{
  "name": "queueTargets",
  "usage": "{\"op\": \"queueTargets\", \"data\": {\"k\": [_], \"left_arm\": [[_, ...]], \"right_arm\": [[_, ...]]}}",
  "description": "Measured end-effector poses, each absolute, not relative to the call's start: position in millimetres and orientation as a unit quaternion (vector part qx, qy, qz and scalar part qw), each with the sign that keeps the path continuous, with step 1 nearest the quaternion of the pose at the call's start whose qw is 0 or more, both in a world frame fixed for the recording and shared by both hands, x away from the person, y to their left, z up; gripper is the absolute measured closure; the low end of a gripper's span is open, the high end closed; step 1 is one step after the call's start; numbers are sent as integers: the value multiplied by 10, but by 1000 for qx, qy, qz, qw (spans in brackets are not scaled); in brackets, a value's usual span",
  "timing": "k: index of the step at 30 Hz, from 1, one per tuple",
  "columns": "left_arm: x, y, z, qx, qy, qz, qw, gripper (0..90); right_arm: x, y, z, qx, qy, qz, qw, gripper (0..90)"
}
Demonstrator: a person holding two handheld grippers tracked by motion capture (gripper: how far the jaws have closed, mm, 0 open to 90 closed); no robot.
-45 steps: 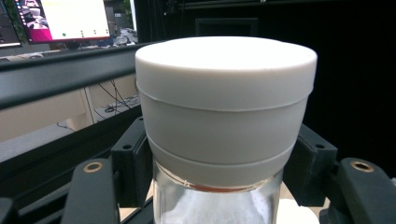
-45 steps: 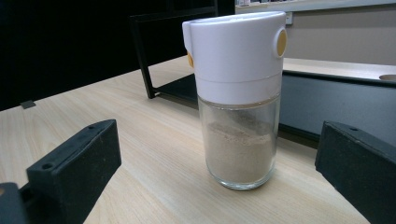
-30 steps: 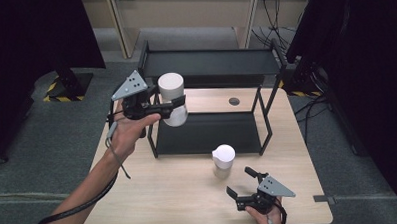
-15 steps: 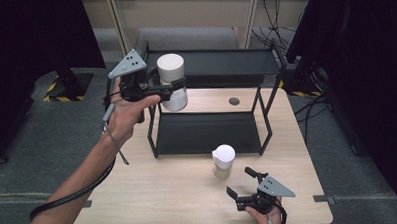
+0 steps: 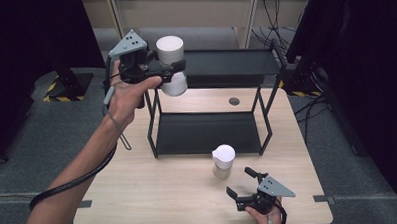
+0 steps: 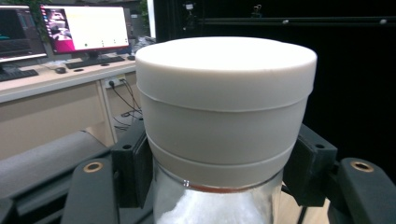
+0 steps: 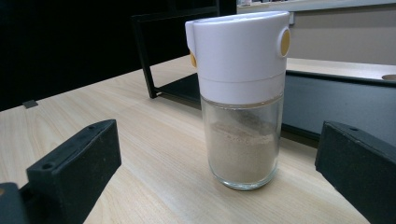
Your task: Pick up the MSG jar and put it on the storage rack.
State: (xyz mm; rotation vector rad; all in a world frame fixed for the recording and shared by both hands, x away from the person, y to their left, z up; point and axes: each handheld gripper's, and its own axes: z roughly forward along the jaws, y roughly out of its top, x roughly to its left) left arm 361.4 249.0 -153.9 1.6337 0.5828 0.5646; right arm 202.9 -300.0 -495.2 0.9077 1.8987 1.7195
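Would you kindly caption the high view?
Left gripper lifts a white-lidded jar beside the black shelf rack.

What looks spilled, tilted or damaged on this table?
Nothing stands out. The white-lidded glass jar sits upright in the left claw, and the white-capped glass shaker stands upright on the wooden table, with no spill around it.

No legible text, labels or numbers, monitor [image 6: 84, 29] screens too blurred to read
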Motion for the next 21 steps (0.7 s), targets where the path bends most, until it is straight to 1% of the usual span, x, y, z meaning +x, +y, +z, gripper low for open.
{"op": "queueTargets", "data": {"k": [21], "left_arm": [[3933,2325,-1398,692,308,280,590,349]], "right_arm": [[2029,-3000,-4956,326,683,619,210,5]]}}
